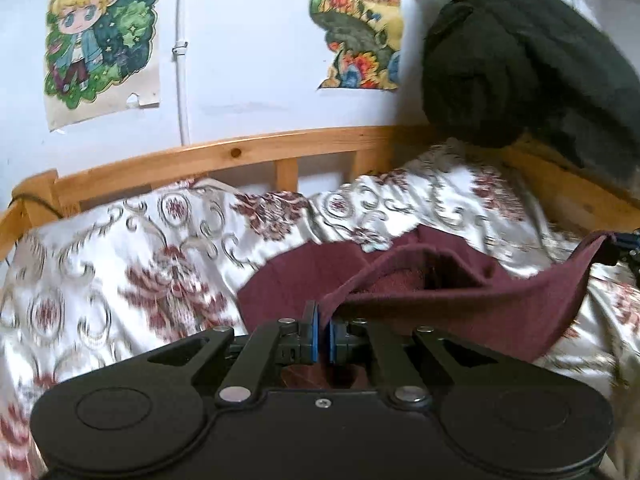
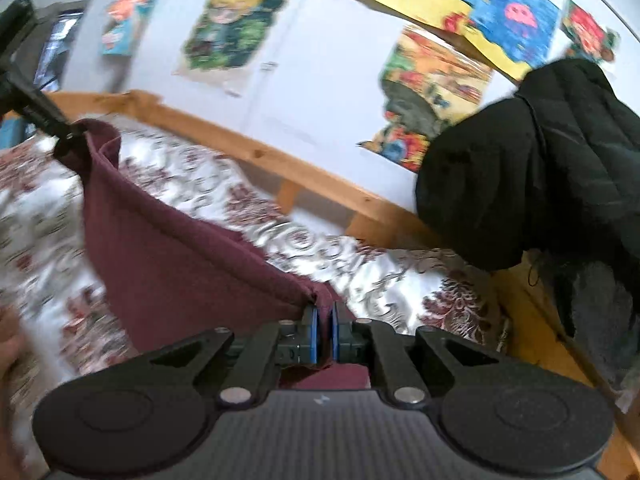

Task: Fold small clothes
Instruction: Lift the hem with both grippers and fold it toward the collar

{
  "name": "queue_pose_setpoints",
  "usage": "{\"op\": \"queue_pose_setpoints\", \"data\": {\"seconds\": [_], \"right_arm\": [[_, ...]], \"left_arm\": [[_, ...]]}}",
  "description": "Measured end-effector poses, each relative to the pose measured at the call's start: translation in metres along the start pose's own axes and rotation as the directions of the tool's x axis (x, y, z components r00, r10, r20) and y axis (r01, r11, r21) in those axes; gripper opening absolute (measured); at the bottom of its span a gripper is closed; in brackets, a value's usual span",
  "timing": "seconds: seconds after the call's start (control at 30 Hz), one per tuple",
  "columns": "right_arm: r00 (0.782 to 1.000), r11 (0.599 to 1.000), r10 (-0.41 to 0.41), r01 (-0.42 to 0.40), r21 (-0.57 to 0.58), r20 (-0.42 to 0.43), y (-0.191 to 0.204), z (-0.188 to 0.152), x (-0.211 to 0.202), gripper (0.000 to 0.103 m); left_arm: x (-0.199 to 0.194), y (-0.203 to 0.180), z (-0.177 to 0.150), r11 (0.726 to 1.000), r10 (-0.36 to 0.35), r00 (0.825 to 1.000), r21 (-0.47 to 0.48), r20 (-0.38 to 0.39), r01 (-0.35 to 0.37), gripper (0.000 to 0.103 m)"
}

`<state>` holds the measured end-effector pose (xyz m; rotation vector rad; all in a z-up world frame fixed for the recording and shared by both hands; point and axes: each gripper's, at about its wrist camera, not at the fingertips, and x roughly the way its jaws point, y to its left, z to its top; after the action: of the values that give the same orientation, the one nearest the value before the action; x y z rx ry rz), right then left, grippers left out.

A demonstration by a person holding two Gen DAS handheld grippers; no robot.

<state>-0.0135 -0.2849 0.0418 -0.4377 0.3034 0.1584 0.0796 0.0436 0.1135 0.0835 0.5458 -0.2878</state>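
Note:
A small maroon garment hangs stretched between my two grippers above the bed. My left gripper is shut on one corner of it, the cloth pinched between the blue pads. In the right wrist view the maroon garment runs as a taut band from my right gripper, shut on the near corner, up to the left gripper at the far left. The right gripper's tip shows at the right edge of the left wrist view, holding the far corner. The garment's lower part droops toward the bedspread.
A satin bedspread with a red floral pattern covers the bed. A wooden bed rail runs behind it. A black coat hangs over the right corner of the frame. Drawings are pinned on the white wall. A hand shows at the left edge.

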Motion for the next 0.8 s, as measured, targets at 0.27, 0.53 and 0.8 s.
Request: {"op": "queue_pose_setpoints", "data": {"seconds": [0.27, 0.53, 0.8], "right_arm": [[0.996, 0.992, -0.068, 0.074, 0.102, -0.064, -0.033, 0.005, 0.115, 0.008], [0.986, 0.974, -0.059, 0.091, 0.208, -0.155, -0.033, -0.022, 0.207, 0.008], [0.989, 0.968, -0.012, 0.049, 0.244, -0.15, -0.028, -0.052, 0.237, 0.009]], "left_arm": [[0.111, 0.02, 0.042, 0.999, 0.053, 0.995, -0.009, -0.08, -0.053, 0.004], [0.213, 0.029, 0.038, 0.994, 0.098, 0.972, -0.031, -0.213, -0.107, 0.004], [0.264, 0.034, 0.019, 0.99, 0.081, 0.95, -0.089, -0.303, -0.113, 0.006]]}}
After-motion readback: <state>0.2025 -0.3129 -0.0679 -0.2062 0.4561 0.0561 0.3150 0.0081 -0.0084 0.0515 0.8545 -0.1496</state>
